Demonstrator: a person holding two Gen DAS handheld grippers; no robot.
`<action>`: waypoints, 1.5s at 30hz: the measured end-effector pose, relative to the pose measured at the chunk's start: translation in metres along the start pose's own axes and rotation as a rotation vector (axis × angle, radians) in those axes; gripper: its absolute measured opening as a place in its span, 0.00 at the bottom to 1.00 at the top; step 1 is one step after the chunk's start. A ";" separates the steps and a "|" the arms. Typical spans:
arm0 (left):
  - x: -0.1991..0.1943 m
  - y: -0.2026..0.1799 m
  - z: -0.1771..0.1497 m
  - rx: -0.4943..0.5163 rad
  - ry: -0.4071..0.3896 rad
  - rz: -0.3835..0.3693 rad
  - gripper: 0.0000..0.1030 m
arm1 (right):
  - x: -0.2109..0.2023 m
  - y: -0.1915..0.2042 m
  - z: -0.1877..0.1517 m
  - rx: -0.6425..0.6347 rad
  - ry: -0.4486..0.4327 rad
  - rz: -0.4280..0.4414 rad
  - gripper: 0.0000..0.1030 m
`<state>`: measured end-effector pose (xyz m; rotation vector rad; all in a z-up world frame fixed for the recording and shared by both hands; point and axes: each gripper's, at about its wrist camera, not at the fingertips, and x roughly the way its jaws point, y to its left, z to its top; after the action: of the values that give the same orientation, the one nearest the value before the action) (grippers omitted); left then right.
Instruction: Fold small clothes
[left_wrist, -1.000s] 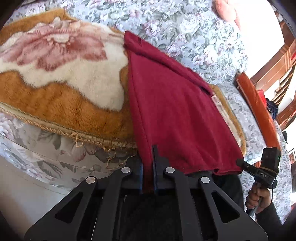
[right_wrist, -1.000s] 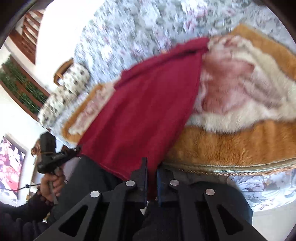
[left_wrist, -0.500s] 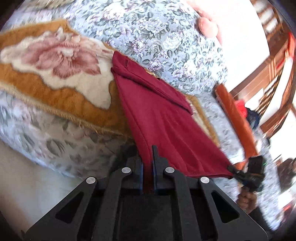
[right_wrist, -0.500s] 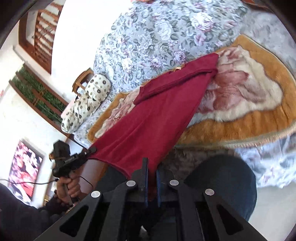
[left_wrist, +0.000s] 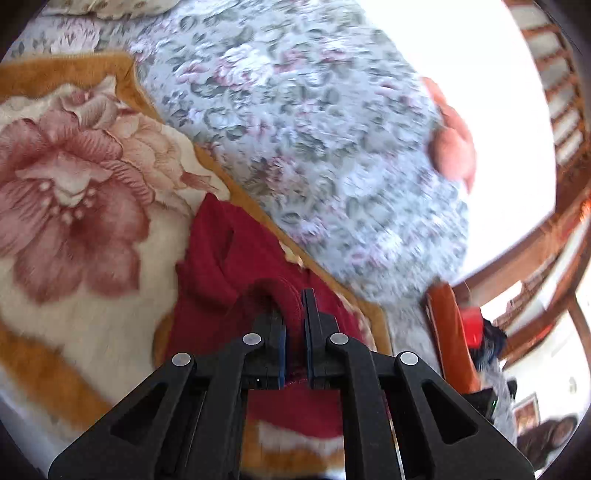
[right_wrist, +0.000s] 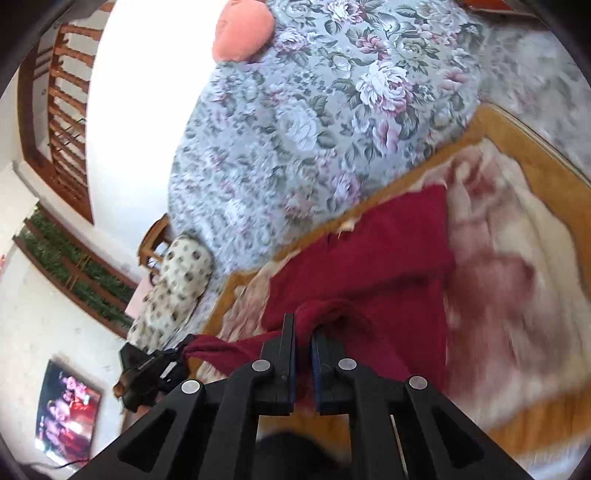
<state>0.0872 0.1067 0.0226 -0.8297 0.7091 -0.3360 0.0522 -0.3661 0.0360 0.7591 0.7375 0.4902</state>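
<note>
A dark red garment (left_wrist: 221, 273) lies on the rose-patterned plush blanket (left_wrist: 74, 177) on the bed. My left gripper (left_wrist: 293, 314) is shut on one near corner of it, the cloth bunched between the pads. My right gripper (right_wrist: 303, 332) is shut on the other near corner of the red garment (right_wrist: 388, 266), lifted over the part that lies flat. In the right wrist view the left gripper (right_wrist: 177, 354) shows at the lower left with red cloth stretched from it. The held edge hangs above the far part of the garment.
A grey floral bedspread (left_wrist: 303, 122) covers the bed beyond the blanket. A pink cushion (right_wrist: 243, 29) lies at the far edge and a spotted pillow (right_wrist: 173, 288) at the left. An orange wooden frame (left_wrist: 447, 332) and wooden railings (left_wrist: 569, 122) stand at the right.
Both grippers have risen and moved forward over the bed, carrying the garment's near edge from off the bed's side over the part that lies on the blanket.
</note>
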 end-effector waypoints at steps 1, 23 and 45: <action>0.013 0.000 0.012 0.011 -0.002 0.023 0.05 | 0.010 -0.005 0.010 -0.001 0.000 -0.009 0.06; 0.158 0.017 0.092 0.165 0.183 0.187 0.31 | 0.110 -0.067 0.098 0.036 0.042 -0.019 0.28; 0.197 -0.050 0.051 0.613 0.062 0.381 0.81 | 0.186 -0.014 0.092 -0.347 0.168 -0.531 0.28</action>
<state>0.2651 -0.0019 -0.0017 -0.0974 0.7489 -0.2148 0.2443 -0.2969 -0.0061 0.1814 0.9418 0.1883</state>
